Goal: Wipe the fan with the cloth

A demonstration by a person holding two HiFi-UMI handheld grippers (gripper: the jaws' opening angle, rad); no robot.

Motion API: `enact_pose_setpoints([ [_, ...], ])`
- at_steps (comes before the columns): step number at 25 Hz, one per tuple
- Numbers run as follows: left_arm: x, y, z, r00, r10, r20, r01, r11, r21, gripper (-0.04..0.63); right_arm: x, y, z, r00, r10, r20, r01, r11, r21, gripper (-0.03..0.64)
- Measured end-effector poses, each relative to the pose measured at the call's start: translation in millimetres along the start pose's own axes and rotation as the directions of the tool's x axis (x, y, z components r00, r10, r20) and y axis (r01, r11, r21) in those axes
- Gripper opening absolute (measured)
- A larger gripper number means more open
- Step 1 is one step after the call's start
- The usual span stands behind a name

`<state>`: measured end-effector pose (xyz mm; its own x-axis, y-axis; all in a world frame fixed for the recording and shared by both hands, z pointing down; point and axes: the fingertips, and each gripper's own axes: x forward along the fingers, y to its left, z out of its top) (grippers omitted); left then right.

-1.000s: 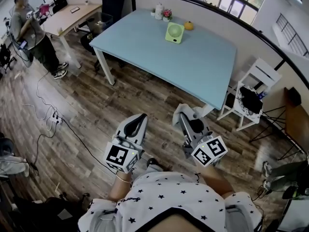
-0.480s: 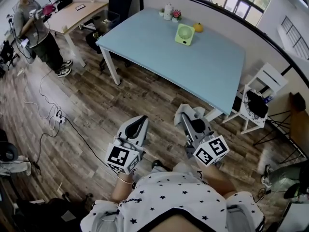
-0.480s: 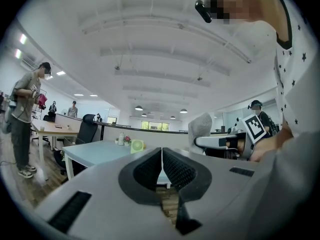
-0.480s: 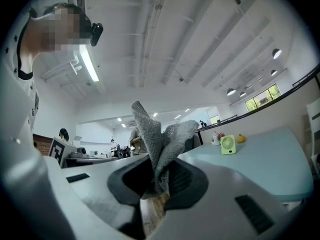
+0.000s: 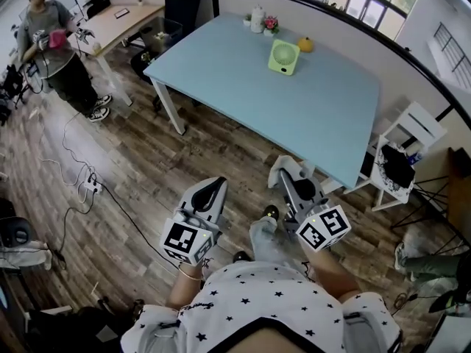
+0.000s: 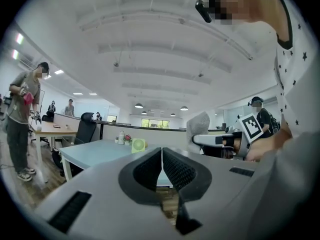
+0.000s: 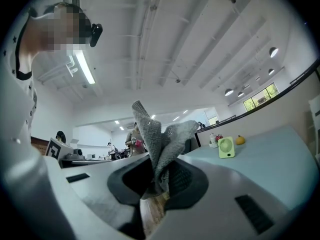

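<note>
A small green fan [image 5: 284,56] stands upright near the far edge of a light blue table [image 5: 294,112]; it also shows far off as the fan [image 6: 138,145] and the fan [image 7: 226,147]. My right gripper [image 5: 285,175] is held low over the wooden floor, short of the table, shut on a grey cloth [image 7: 157,141] that sticks up from its jaws. The cloth [image 5: 281,169] shows at its tip in the head view. My left gripper [image 5: 212,191] hangs beside it, jaws pressed together and empty [image 6: 161,154].
On the table behind the fan are a white bottle [image 5: 256,18], a flower pot [image 5: 270,24] and an orange fruit [image 5: 305,44]. A white chair [image 5: 401,157] stands right of the table. A person [image 5: 53,50], a wooden desk [image 5: 118,20] and floor cables [image 5: 82,186] are at the left.
The view has moved a little nearer the table, and my foot now shows stepping forward between the grippers. Both grippers keep their pose and grip.
</note>
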<state>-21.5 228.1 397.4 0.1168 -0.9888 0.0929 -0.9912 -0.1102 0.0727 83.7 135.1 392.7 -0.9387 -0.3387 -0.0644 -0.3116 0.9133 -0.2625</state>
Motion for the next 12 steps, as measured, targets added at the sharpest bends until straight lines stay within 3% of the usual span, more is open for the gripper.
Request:
enact_pose_setpoints([
  [12, 90.1, 54.0, 18.0, 0.999, 0.051, -0.014, -0.051, 0.998, 0.025, 0.032, 82.3, -83.6, 10.2, 0.999, 0.053, -0.004, -0.052, 0.998, 0.035, 0.040],
])
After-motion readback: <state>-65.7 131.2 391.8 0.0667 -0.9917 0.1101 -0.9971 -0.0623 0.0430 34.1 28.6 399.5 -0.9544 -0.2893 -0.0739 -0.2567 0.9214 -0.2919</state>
